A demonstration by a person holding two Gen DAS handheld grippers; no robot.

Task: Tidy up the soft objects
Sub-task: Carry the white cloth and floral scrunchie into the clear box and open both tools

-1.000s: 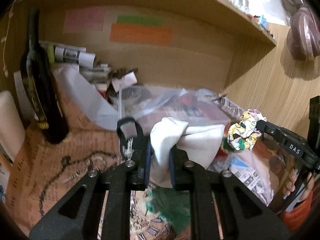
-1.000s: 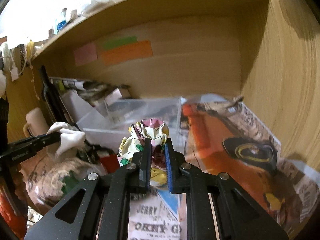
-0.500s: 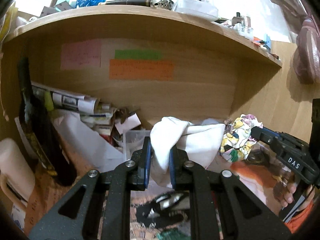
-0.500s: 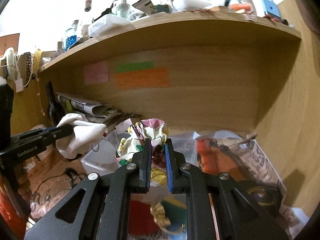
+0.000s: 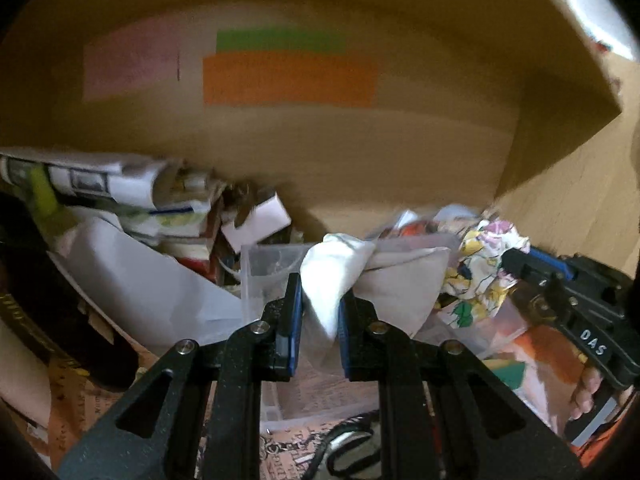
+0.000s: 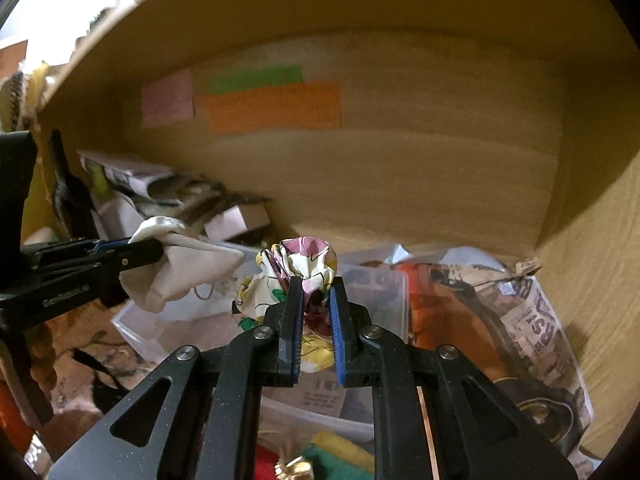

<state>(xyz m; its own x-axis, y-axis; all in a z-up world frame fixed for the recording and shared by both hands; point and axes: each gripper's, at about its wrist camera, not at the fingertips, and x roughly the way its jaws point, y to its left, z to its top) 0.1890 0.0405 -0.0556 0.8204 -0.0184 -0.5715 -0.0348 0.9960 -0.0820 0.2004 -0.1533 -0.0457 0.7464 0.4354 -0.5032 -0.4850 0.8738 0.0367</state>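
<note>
Two claws, each clamped on one cloth: left claw [image 5: 319, 304] grips white cloth [image 5: 336, 280], right claw [image 6: 316, 308] floral cloth [image 6: 300, 264].

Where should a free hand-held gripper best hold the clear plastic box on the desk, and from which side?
Grip the clear plastic box by its thin upright near wall, from above, one finger inside and one outside. The top is open and the rim bare there; the white cloth and floral cloth hang over the far part.

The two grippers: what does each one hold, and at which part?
The left gripper pinches a bunched fold of the white cloth. The right gripper pinches the floral cloth at its gathered middle.
</note>
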